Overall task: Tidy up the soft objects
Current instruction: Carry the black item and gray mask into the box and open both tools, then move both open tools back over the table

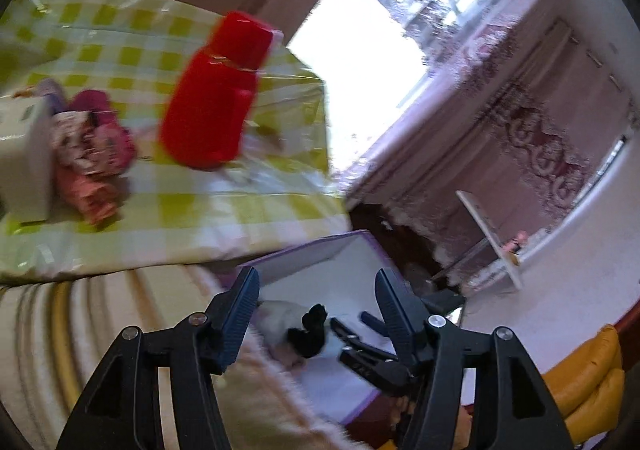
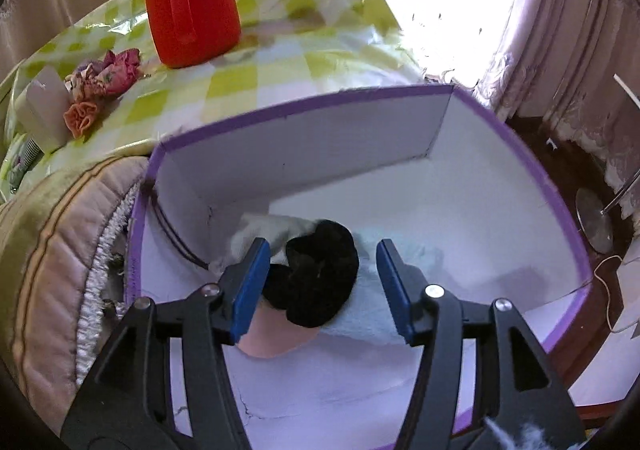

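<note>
Several soft pieces, with a black scrunchie (image 2: 316, 274) on top, already lie in the purple-edged box (image 2: 304, 105), probably the collecting place. The right gripper (image 2: 320, 282) hangs released above it, and the left gripper (image 1: 316, 314) is spread and empty, while more scrunchies (image 2: 100, 85) wait on the checked table (image 2: 280, 61).

No readable text in either view

No word, number, brand or sign could be made out on anything. The white carton (image 1: 25, 161) on the checked tablecloth (image 1: 192, 205) carried a small greenish mark near its top, but it was too blurred to read. The red plastic jar (image 2: 191, 5) showed only a thin gold band and no label. The purple-rimmed white box (image 2: 304, 129) had plain inner walls, without any printing.
</note>
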